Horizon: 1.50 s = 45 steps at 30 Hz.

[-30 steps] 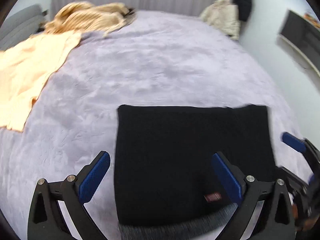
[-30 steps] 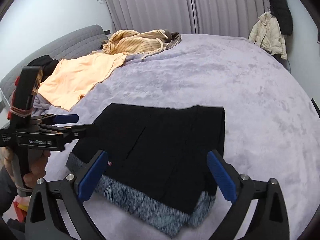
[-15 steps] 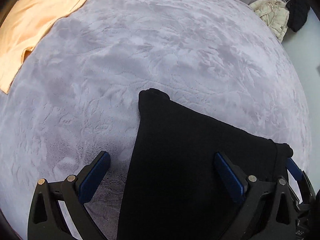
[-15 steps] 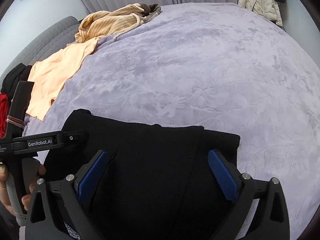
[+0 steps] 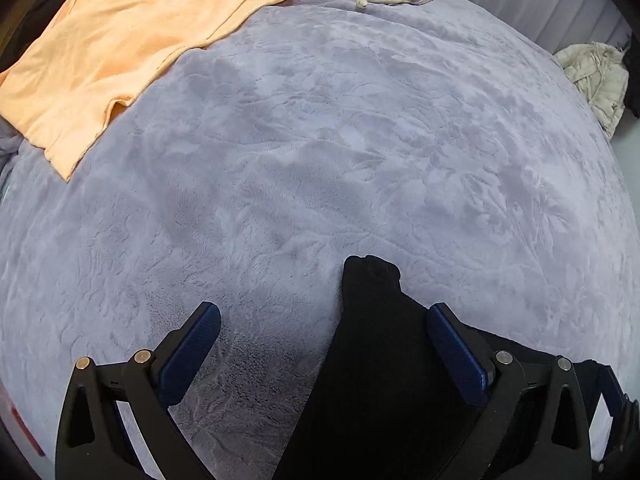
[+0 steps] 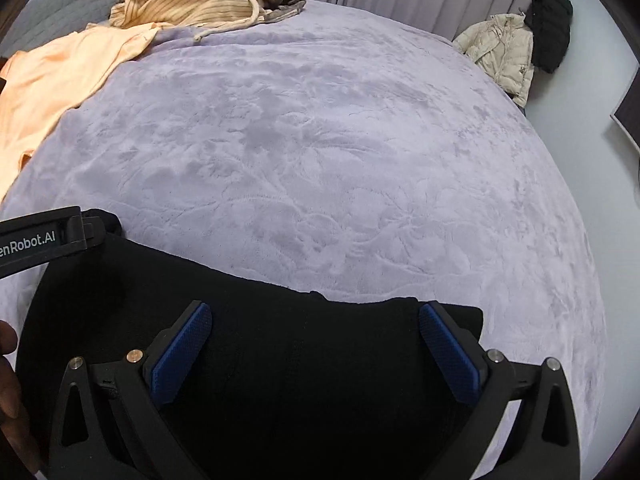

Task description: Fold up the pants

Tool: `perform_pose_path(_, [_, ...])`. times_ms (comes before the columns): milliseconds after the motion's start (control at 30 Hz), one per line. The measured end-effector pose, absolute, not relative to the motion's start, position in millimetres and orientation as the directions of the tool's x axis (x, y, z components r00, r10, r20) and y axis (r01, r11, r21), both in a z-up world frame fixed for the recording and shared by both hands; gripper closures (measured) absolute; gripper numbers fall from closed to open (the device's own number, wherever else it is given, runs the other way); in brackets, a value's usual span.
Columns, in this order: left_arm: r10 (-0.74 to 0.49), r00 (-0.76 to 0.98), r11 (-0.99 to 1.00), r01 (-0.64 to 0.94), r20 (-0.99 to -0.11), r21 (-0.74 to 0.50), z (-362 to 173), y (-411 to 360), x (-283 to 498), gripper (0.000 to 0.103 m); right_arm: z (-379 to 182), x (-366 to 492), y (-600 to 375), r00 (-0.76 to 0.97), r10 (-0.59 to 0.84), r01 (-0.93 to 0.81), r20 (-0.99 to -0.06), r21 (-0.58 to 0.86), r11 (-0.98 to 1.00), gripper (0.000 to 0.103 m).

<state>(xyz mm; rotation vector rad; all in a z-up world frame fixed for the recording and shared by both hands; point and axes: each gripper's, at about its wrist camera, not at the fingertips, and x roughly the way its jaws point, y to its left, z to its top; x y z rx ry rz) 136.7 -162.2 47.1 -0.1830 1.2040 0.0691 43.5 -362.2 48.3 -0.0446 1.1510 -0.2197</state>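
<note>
The black pants [image 6: 280, 340] lie folded on the lavender bed cover [image 6: 340, 160]. In the left wrist view their far left corner [image 5: 372, 320] sits between my fingers. My left gripper [image 5: 324, 344] is open, low over that corner, the left finger over bare cover. My right gripper [image 6: 316, 340] is open, low over the pants' far edge, both fingers above black cloth. The left gripper's body [image 6: 44, 236] shows at the left in the right wrist view.
An orange shirt [image 5: 120, 52] lies at the far left of the bed. A striped cream hoodie [image 6: 192, 0] lies at the far end. A beige jacket [image 6: 504, 48] and a black coat [image 6: 548, 24] hang at the far right. A grey headboard [image 6: 68, 0] stands left.
Both grippers have dropped closer to the pants and moved forward toward the far edge. The pants now fill the bottom of both views. Both grippers stay open.
</note>
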Motion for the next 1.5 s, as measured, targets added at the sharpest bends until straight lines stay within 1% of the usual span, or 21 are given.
perform_pose_path(67, [-0.039, 0.367, 0.989, -0.119, -0.929, -0.089, 46.6, -163.4, 138.1, 0.0, 47.3, 38.8, -389.0, 0.366, -0.201, 0.226, -0.909, -0.123, 0.966, 0.0])
perform_pose_path(100, [-0.04, 0.364, 0.99, -0.111, -0.93, -0.086, 46.0, -165.7, 140.2, 0.0, 44.8, 36.4, -402.2, 0.355, -0.172, 0.256, -0.919, -0.082, 0.963, 0.0])
perform_pose_path(133, [-0.035, 0.357, 0.991, -0.107, -0.933, -0.078, 44.9, -167.6, 141.6, 0.0, 39.7, 33.9, -415.0, 0.347, -0.088, 0.269, -0.934, 0.01, 0.963, 0.0])
perform_pose_path(167, [-0.033, 0.354, 0.992, -0.102, -0.935, -0.074, 45.1, -169.6, 142.4, 0.0, 36.4, 32.9, -421.4, 0.34, -0.046, 0.275, -0.939, 0.053, 0.96, 0.0])
perform_pose_path(233, [-0.022, 0.38, 0.994, -0.092, -0.925, -0.061, 55.9, -173.8, 137.8, 0.0, 42.4, 26.5, -424.1, 0.364, -0.024, 0.272, -0.931, 0.081, 0.959, 0.0])
perform_pose_path(333, [-0.081, 0.437, 0.995, -0.018, -0.896, -0.099, 82.4, -173.4, 112.1, 0.0, 72.4, -2.5, -412.2, 0.465, -0.066, 0.254, -0.883, 0.061, 0.965, 0.0])
perform_pose_path(367, [-0.114, 0.454, 0.993, 0.018, -0.884, -0.119, 90.7, -172.7, 99.6, 0.0, 83.0, -15.9, -405.0, 0.503, -0.063, 0.226, -0.862, 0.061, 0.972, 0.0])
perform_pose_path(433, [-0.142, 0.479, 0.99, 0.076, -0.866, -0.12, 101.3, -172.4, 72.7, 0.0, 98.2, -42.7, -389.1, 0.559, -0.023, 0.143, -0.829, 0.069, 0.987, 0.0])
perform_pose_path(500, [-0.159, 0.48, 0.984, 0.148, -0.863, -0.099, 101.6, -176.2, 46.8, 0.0, 103.5, -67.3, -372.6, 0.58, 0.003, 0.075, -0.815, 0.057, 0.996, 0.0])
perform_pose_path(600, [-0.17, 0.457, 0.976, 0.202, -0.873, -0.084, 88.6, -180.0, 19.2, 0.0, 96.1, -95.5, -356.5, 0.575, 0.018, 0.043, -0.818, 0.053, 0.998, 0.0])
perform_pose_path(667, [-0.141, 0.444, 0.978, 0.202, -0.885, -0.054, 73.8, -180.8, 12.6, 0.0, 80.7, -105.1, -353.3, 0.547, 0.03, 0.051, -0.837, 0.069, 0.996, 0.0])
perform_pose_path(767, [-0.169, 0.416, 0.977, 0.189, -0.894, -0.097, 54.3, -176.4, 14.0, 0.0, 66.4, -110.9, -347.4, 0.554, -0.015, 0.042, -0.833, 0.011, 0.999, 0.0])
perform_pose_path(867, [-0.168, 0.42, 0.978, 0.183, -0.892, -0.098, 57.9, -173.7, 7.4, 0.0, 65.8, -116.5, -338.2, 0.541, -0.052, 0.018, -0.839, -0.051, 0.999, 0.0])
perform_pose_path(1000, [-0.13, 0.463, 0.978, 0.207, -0.876, -0.036, 70.9, -174.8, -17.5, 0.0, 72.4, -131.8, -335.6, 0.521, -0.065, 0.039, -0.851, -0.052, 0.998, 0.0])
perform_pose_path(1033, [-0.144, 0.472, 0.976, 0.214, -0.87, -0.046, 75.5, -173.1, -24.8, 0.0, 77.0, -136.8, -335.6, 0.528, -0.08, 0.058, -0.846, -0.058, 0.997, 0.0])
perform_pose_path(1100, [-0.175, 0.493, 0.971, 0.228, -0.852, -0.068, 84.0, -170.2, -37.1, 0.0, 88.8, -148.1, -333.8, 0.574, -0.028, 0.046, -0.818, -0.002, 0.999, 0.0])
perform_pose_path(1200, [-0.132, 0.494, 0.978, 0.207, -0.859, -0.031, 80.0, -169.2, -39.6, 0.0, 94.7, -154.5, -329.4, 0.598, 0.029, 0.01, -0.801, 0.044, 0.999, 0.0])
perform_pose_path(1267, [-0.106, 0.454, 0.98, 0.198, -0.885, -0.016, 66.3, -170.3, -30.6, 0.0, 81.1, -146.9, -332.5, 0.562, 0.071, 0.001, -0.824, 0.087, 0.996, 0.0])
perform_pose_path(1333, [-0.127, 0.412, 0.979, 0.199, -0.902, -0.046, 55.5, -168.1, -22.9, 0.0, 63.1, -137.8, -341.0, 0.518, 0.084, 0.034, -0.851, 0.118, 0.992, 0.0])
perform_pose_path(1400, [-0.131, 0.412, 0.979, 0.196, -0.901, -0.053, 55.7, -166.7, -23.7, 0.0, 64.8, -139.3, -337.0, 0.525, 0.062, 0.029, -0.849, 0.091, 0.995, 0.0])
perform_pose_path(1500, [-0.147, 0.449, 0.975, 0.216, -0.881, -0.052, 69.0, -167.7, -35.9, 0.0, 83.5, -149.7, -325.3, 0.554, 0.007, 0.025, -0.832, 0.025, 0.999, 0.0])
